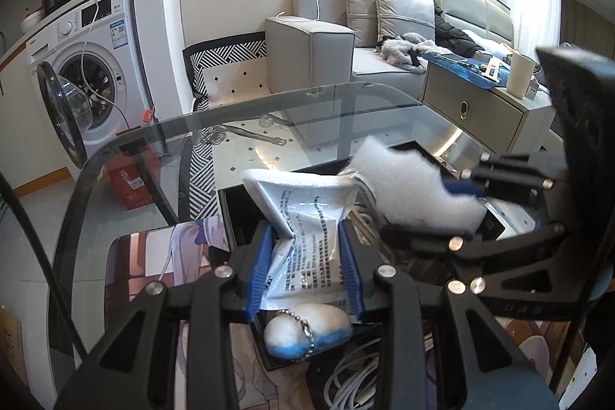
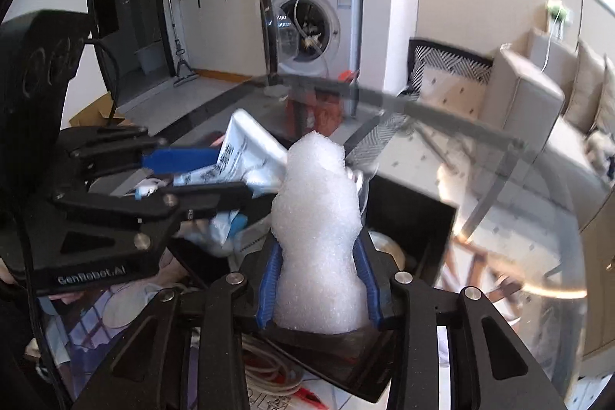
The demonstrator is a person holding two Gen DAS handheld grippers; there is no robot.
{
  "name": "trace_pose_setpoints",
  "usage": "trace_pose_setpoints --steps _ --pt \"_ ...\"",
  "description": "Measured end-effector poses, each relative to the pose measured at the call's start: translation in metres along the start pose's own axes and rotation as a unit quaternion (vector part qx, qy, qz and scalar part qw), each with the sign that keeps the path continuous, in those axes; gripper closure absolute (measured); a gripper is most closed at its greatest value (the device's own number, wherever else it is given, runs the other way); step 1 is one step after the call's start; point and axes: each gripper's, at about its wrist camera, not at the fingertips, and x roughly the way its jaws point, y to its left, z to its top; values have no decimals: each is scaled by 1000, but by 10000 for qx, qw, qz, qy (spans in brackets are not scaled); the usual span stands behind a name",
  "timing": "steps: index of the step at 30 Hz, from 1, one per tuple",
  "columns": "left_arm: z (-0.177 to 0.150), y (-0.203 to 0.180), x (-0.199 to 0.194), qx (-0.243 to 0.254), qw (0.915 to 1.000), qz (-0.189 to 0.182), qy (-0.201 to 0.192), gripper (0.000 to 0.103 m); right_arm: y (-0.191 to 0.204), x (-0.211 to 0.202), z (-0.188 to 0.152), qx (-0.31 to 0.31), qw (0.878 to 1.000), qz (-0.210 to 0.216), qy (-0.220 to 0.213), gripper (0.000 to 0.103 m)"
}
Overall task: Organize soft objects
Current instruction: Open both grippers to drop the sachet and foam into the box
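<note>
Left hand-held gripper [image 1: 306,268] pinches a printed pouch [image 1: 307,218], right [image 2: 319,279] white foam [image 2: 319,218]; box beneath mostly hidden.

white foam [image 2: 317,237], blue-padded tongs [image 2: 319,275] — black box [image 2: 442,218]

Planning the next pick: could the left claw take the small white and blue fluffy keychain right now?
Probably not yet. The left claw is shut on the white printed packet, so it has no free grip. The fluffy keychain lies uncovered just below it in the black box.
</note>
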Motion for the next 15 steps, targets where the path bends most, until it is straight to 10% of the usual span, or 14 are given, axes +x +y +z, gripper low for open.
trace_pose_setpoints --steps 8,15 --pt "-1 -2 -5 -3 10000 56 -10 66 1 -29 1 -112 9991 -248 -325 46" --pt "-4 -4 -21 -11 9999 108 -120 40 -3 -53 -11 91 9980 -366 -510 20"
